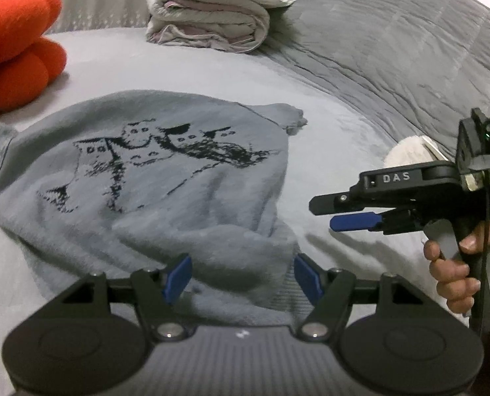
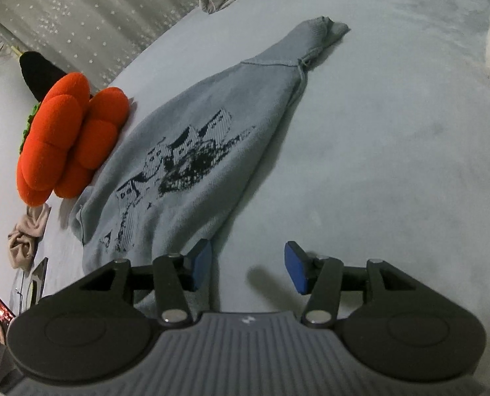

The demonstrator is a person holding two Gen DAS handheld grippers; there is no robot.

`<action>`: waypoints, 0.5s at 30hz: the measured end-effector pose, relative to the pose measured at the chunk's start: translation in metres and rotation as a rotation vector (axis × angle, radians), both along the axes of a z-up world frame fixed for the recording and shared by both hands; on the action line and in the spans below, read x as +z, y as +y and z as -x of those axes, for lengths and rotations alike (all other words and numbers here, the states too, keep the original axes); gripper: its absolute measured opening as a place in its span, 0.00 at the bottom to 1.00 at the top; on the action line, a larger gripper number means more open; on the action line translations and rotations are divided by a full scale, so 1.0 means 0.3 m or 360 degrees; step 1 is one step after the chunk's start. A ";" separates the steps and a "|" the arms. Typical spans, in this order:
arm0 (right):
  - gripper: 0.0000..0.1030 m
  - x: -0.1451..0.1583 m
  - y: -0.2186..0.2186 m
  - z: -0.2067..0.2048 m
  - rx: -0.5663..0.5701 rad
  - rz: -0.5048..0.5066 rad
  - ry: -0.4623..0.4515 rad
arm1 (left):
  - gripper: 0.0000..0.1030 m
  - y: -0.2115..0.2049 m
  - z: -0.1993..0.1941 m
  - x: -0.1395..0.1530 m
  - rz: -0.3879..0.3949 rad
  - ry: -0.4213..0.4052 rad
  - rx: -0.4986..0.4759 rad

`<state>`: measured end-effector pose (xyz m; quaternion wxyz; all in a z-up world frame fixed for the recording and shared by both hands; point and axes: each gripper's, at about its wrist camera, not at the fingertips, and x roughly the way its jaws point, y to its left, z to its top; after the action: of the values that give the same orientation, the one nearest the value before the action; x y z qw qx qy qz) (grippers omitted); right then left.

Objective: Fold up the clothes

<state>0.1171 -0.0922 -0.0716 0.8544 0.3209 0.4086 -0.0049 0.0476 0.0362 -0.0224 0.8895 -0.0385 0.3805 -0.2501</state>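
While one sweater (image 1: 165,178) lies flat, two grippers (image 1: 241,277) (image 2: 248,270) hover, jaws apart.

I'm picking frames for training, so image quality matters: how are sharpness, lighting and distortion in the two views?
Left wrist: strong fisheye curve, dark corners; the sweater print looks soft, the right tool sharp, casting a soft shadow on the bed. Right wrist: same bending, horizon tilted; even, dim light, no glare; the orange cushion is saturated, the print fairly crisp.
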 end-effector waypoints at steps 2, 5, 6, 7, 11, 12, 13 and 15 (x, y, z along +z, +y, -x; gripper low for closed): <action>0.52 -0.008 -0.005 -0.003 -0.0003 -0.0017 0.0013 | 0.68 -0.011 0.007 -0.001 -0.0016 -0.0019 -0.0026; 0.52 -0.018 -0.013 -0.004 -0.0009 -0.0041 0.0029 | 0.68 -0.030 0.020 -0.006 -0.0037 -0.0041 -0.0065; 0.52 -0.015 -0.013 0.005 -0.0010 -0.0042 0.0025 | 0.68 -0.039 0.024 -0.010 -0.0049 -0.0047 -0.0082; 0.52 -0.013 -0.012 0.012 -0.0010 -0.0043 0.0023 | 0.68 -0.048 0.028 -0.014 -0.0061 -0.0052 -0.0100; 0.52 -0.009 -0.007 0.018 0.0020 -0.0062 0.0021 | 0.67 -0.097 0.046 -0.036 -0.0071 -0.0038 -0.0263; 0.52 -0.009 -0.003 0.017 0.0031 -0.0066 0.0021 | 0.67 -0.112 0.054 -0.040 -0.0071 -0.0044 -0.0301; 0.52 -0.010 0.001 0.015 0.0041 -0.0072 0.0024 | 0.67 -0.128 0.063 -0.044 -0.0078 -0.0053 -0.0337; 0.52 -0.013 0.009 0.012 0.0059 -0.0084 0.0029 | 0.67 -0.154 0.077 -0.047 -0.0102 -0.0081 -0.0370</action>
<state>0.1134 -0.0894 -0.0756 0.8418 0.3356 0.4223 0.0187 0.0244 -0.0101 -0.0365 0.8646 0.0406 0.3674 -0.3402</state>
